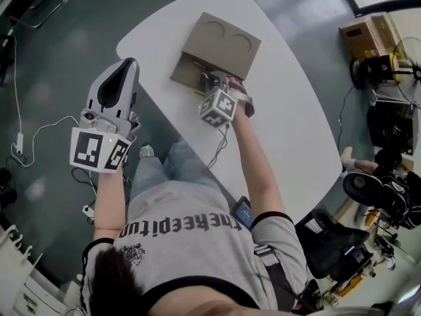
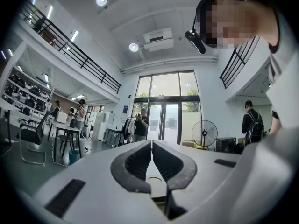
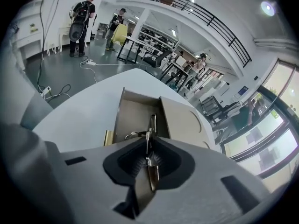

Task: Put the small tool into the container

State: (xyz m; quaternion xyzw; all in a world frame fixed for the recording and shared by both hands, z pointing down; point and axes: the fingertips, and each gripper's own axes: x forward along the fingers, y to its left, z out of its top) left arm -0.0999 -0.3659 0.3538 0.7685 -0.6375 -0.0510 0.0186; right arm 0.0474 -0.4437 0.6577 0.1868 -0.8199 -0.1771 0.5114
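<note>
**Small tool clamped over the open box**

Grey, printed T-shirt fabric [image 1: 197, 242] fills the near edge of the head view, and both bare forearms reach away from it.

The right gripper [image 1: 212, 79], a smooth pale-grey shell with dark ribbed pads, is stretched over the white table [image 1: 296, 110]. This has a matte top and rounded corners. The gripper's jaws are pressed together on the small tool [image 3: 152, 124], a thin, shiny metal piece. Its slim end sticks out beyond the pads, and a broader flat blade lies back between them. The tool's tip hangs over the open part of the container [image 1: 220, 45]. Whether it touches the bottom cannot be told.

The container is a flat, tan, cardboard-like box lying on the far left part of the table. A lid [image 3: 180, 120] with two shallow round recesses covers its right side. The left side is an uncovered rectangular well with plain walls.

The left gripper [image 1: 128, 61] is held well left of the table, over the dark floor [image 1: 52, 78]. Its two curved black pads meet at the tips and hold nothing.
</note>
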